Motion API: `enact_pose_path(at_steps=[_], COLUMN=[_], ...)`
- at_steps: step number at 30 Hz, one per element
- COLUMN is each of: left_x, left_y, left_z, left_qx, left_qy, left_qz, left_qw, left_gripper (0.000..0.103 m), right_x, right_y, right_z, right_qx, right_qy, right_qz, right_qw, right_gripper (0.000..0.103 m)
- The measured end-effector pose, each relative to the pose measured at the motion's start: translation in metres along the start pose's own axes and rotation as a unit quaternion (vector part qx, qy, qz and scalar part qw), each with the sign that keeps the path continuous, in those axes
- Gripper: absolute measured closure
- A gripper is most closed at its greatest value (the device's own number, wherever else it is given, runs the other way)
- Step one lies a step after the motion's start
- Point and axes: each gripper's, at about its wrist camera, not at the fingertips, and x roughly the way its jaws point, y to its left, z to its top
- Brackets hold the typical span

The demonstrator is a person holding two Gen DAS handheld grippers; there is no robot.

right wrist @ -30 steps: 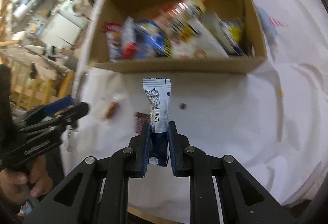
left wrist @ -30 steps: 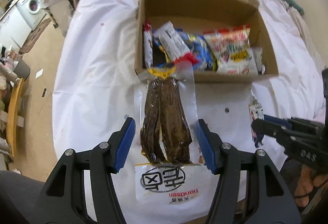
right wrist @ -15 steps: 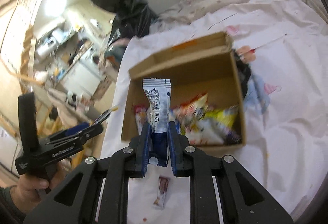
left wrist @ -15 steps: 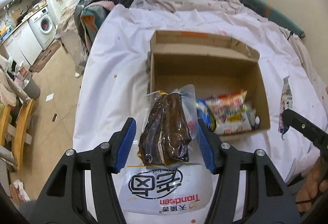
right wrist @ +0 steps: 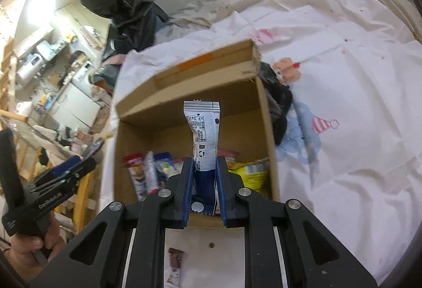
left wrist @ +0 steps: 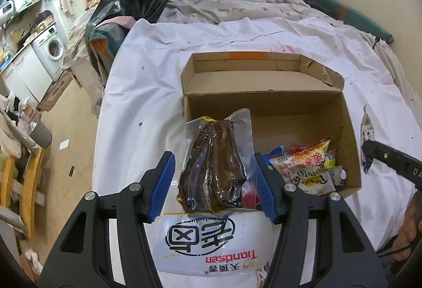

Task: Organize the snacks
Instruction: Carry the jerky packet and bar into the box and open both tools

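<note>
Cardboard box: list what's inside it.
The brown cardboard box holds colourful snack packets piled at its near end; the far floor is bare. The held brown vacuum-sealed pack hides the near-left corner.

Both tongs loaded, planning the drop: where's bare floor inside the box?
Free: the cardboard box floor along its far wall and left side. Crowded: the near right corner, piled with snack packets. Outside, one small bar lies before the box.

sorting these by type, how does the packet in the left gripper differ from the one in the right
The vacuum pack in the left gripper is wide and clear, showing dark brown food; the stick packet in the right gripper is narrow, opaque, white and navy. Both are held above the cardboard box.
</note>
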Motion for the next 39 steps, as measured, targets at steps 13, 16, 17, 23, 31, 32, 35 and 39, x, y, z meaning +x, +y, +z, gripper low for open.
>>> enact_pose_path(at_steps=[13,16,17,23,31,32,35,39], left_x=[0.042,0.046,0.047,0.048,0.05,0.049,0.047,0.045], left_y=[0.005,0.003,0.002,0.002,0.004,0.003,0.003,0.002], left_z=[0.002,0.002,0.003,0.003,0.003,0.003,0.002,0.0], left_qx=[-0.017,-0.01,-0.012,-0.013,-0.018,-0.017,-0.013,-0.011], left_qy=[-0.011,-0.009,-0.006,-0.004,0.003,0.002,0.0,-0.004], left_qz=[-0.017,-0.013,-0.02,-0.025,-0.036,-0.036,-0.036,-0.034], left_qw=[0.9997,0.9998,0.9997,0.9996,0.9992,0.9992,0.9993,0.9993], left_gripper=[0.048,0.047,0.047,0.047,0.045,0.045,0.044,0.043], right_x=[0.03,0.038,0.04,0.051,0.048,0.047,0.045,0.044], right_y=[-0.017,-0.018,-0.018,-0.019,-0.018,-0.017,-0.017,-0.014], right_z=[-0.011,-0.013,-0.013,-0.016,-0.015,-0.015,-0.015,-0.014], right_qx=[0.013,0.015,0.013,0.012,0.013,0.013,0.012,0.008], right_qy=[0.058,0.071,0.075,0.092,0.086,0.085,0.081,0.076], right_qz=[-0.081,-0.089,-0.093,-0.108,-0.098,-0.097,-0.095,-0.091], right_qw=[0.995,0.993,0.993,0.99,0.991,0.992,0.992,0.993], right_gripper=[0.085,0.085,0.085,0.085,0.083,0.083,0.083,0.083])
